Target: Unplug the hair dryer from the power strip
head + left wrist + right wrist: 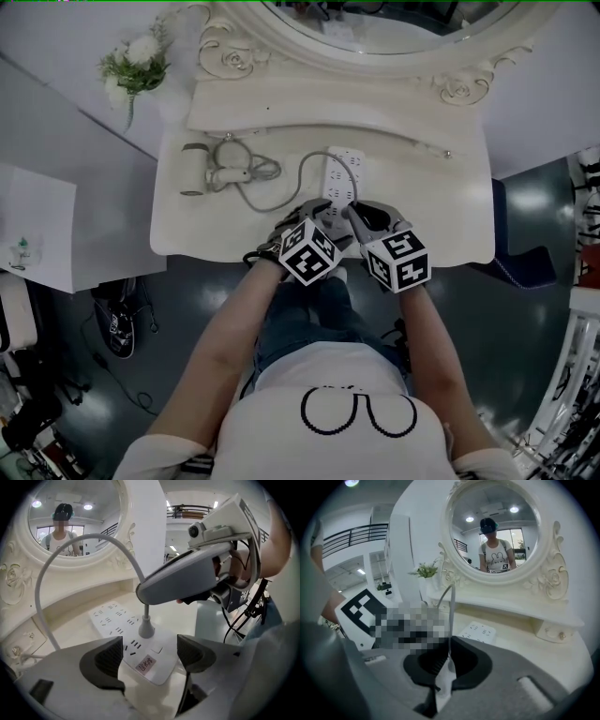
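Two holds: the left tool point(150, 658) clamps the light, slide-prone power strip point(140, 663) on the bench point(431, 211), and the right tool point(449, 660) pinches the limp cord point(451, 616) just above its seated plug point(146, 629). The stiff plug body looks safer to pull.

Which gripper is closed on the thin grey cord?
The right gripper, shut on the thin grey cord above its plug; the left gripper holds the white power strip's end.

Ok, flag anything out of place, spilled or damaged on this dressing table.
Nothing spilled or broken. Only untidy bit: the hair dryer lies on its side at left, its cord looping loosely to the power strip.
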Available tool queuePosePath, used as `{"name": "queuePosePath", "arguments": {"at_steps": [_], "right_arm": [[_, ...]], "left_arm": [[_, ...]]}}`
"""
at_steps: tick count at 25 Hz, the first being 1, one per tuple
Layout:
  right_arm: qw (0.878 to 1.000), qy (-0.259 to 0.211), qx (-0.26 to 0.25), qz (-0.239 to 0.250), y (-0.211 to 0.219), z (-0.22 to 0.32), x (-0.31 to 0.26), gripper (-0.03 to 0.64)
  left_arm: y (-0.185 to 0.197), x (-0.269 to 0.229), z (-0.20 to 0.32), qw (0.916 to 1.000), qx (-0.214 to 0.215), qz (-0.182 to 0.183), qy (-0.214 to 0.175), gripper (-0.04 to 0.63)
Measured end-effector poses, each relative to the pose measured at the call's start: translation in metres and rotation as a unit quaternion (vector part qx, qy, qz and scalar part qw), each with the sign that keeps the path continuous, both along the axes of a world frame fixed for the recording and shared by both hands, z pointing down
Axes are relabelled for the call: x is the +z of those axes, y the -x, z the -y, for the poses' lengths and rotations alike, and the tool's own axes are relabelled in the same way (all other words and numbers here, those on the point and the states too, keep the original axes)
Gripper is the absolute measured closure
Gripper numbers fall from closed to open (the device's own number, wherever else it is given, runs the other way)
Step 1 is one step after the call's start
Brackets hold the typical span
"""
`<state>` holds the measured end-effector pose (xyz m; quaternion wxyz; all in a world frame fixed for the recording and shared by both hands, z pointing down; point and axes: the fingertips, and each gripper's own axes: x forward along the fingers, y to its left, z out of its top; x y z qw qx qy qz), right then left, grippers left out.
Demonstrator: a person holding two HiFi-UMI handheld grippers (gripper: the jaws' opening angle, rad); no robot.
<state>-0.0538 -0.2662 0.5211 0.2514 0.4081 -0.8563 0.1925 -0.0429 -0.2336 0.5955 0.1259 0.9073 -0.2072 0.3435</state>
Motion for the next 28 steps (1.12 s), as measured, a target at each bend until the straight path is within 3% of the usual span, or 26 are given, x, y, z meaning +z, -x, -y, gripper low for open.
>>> {"name": "queuePosePath", "arguments": {"at_steps": [3,7,12,15,20,24,28], "right_arm": [[0.996,-0.05,0.042,0.069,-0.009,0.035,-0.041,0.598],[0.995,-0.058,0.044,0.071,-0.034,0.065,-0.079,0.597],[0.994,0.006,0.044,0.095,-0.041,0.049,-0.063,0.597],[0.986,0.054,0.066,0.141,-0.044,0.051,-0.055,0.595],[0.975,0.123,0.091,0.163,-0.062,0.077,-0.041,0.594],[0.965,0.189,0.122,0.136,-0.078,0.098,-0.006,0.594],[0.962,0.218,0.129,0.101,-0.078,0.118,0.021,0.594]], "left_arm": [[0.0,0.0,0.0,1.0,0.0,0.001,0.0,0.241],[0.001,0.001,0.0,1.0,-0.001,0.001,0.001,0.241],[-0.001,0.0,0.0,1.0,0.0,0.001,0.001,0.241],[0.0,0.0,0.0,1.0,-0.001,0.004,0.003,0.241],[-0.001,0.0,0.001,1.0,-0.004,0.007,0.005,0.241],[-0.002,0.001,-0.001,0.9999,-0.004,0.011,0.009,0.241],[-0.002,0.0,0.0,0.9998,-0.006,0.012,0.012,0.241]]}}
